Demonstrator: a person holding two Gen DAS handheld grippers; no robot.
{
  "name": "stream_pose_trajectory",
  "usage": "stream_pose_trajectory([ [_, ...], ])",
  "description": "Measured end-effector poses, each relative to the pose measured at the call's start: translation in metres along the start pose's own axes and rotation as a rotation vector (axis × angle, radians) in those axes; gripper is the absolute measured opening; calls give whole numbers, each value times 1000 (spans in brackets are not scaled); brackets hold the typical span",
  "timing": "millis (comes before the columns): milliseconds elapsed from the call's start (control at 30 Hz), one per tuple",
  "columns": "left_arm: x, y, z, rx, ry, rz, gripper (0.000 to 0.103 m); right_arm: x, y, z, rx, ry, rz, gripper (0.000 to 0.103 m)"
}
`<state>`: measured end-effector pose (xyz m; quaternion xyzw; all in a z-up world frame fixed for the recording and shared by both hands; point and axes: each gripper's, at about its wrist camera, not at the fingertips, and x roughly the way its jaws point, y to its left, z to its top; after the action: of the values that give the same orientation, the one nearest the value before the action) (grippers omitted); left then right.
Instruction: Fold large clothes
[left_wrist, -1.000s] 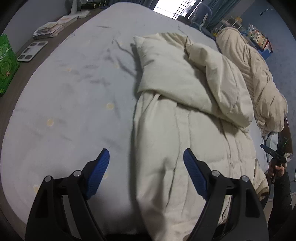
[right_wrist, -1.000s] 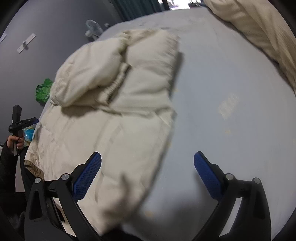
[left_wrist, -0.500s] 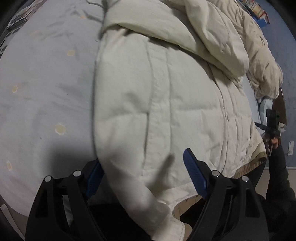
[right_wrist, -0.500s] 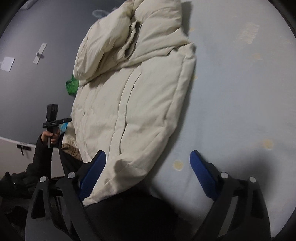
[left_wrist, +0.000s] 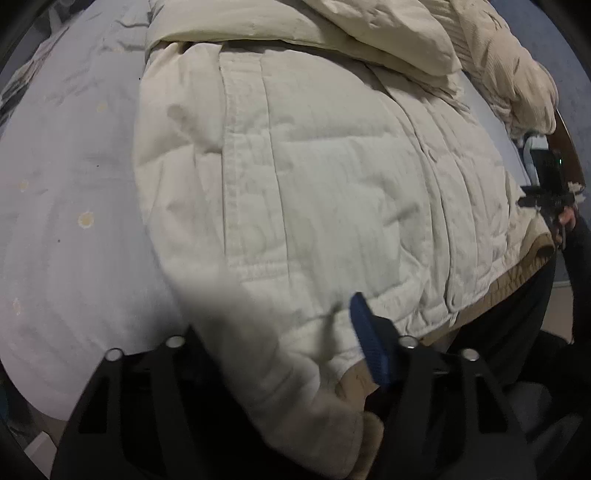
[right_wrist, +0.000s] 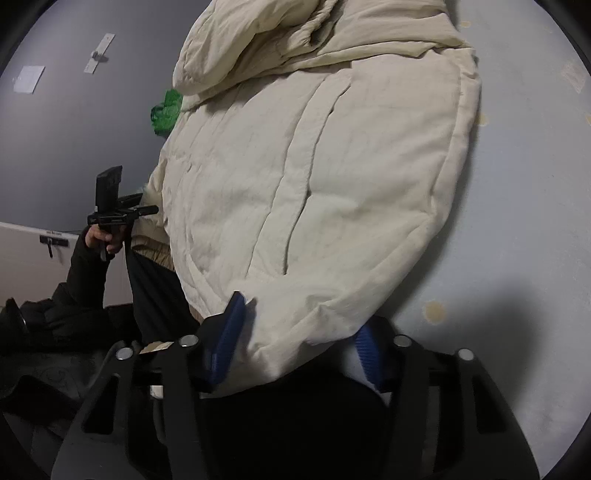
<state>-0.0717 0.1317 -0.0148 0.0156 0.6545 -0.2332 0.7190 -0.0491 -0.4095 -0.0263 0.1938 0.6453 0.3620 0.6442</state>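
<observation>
Both grippers have dropped from hovering over the bed to the hem of the cream quilted puffer jacket (left_wrist: 314, 177), which lies flat on the pale blue bed sheet (left_wrist: 74, 229).

Left gripper (left_wrist: 280, 354): jaws narrowed, hem corner between them; one finger is hidden, so closure can't be told.

Right gripper (right_wrist: 299, 339): closing around the opposite hem corner, grip uncertain.

Judgement: a hem-to-collar fold is about to start.

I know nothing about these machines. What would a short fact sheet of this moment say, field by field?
garment: cream padded jacket, sleeves folded over its top
surface: pale blue bed sheet with small yellowish spots
left gripper: jacket's bottom corner lies between its fingers
right gripper: the other bottom corner lies between its fingers
grip: fingers closing in, not clearly clamped
</observation>
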Motion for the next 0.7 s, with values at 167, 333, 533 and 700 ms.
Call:
stream_pose_trajectory([
  [167,-11,8,-1,-12,-47,9,14,1,26,6,-105,-31,-29,25],
  [333,-38,4,-1,32,-113,-117,11,-9,50,6,-158,-87,-12,26],
  [533,-16,2,-12,27,-21,-71,11,10,73,-5,-201,-1,-104,61],
  [700,-22,2,-19,36,-58,-73,11,0,77,-7,-219,-70,-113,26],
])
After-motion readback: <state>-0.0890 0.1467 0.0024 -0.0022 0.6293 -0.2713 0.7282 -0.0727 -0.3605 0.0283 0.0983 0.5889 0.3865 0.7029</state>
